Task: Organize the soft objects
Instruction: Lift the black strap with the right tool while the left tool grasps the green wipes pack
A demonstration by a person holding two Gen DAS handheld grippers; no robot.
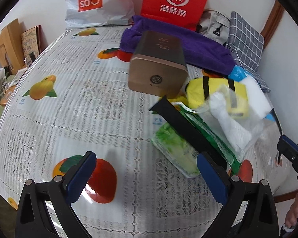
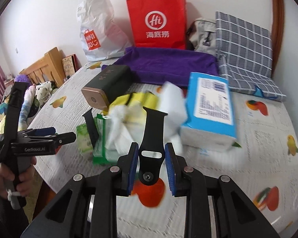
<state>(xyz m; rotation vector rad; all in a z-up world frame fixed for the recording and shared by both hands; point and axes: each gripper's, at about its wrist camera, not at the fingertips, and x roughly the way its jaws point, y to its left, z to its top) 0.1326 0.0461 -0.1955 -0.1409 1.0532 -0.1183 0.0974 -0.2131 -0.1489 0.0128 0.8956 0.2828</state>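
Pick-up step in hand: the right gripper [image 2: 151,154], jaws narrowed, holds a black watch strap [image 2: 151,136] just in front of the yellow plush [image 2: 141,99] pile — left gripper [image 1: 146,175] wide open, empty; next move likely calls for carrying the strap clear without snagging.

Both tools are built of matte black plastic. The left gripper [image 1: 146,175] has two broad triangular arms with cut-out windows, round silver pivot screws on top, and blue ribbed pads on its fingers [image 1: 80,175]. The right gripper [image 2: 151,165] is the same make: black arms, silver screws, blue textured pads. Seen from the side, the left tool bears pale lettering on its body, a black pistol-style handle and a grey trigger, with a white cord tied at the bottom. The hand [image 2: 4,180] around it emerges from a dark sleeve.
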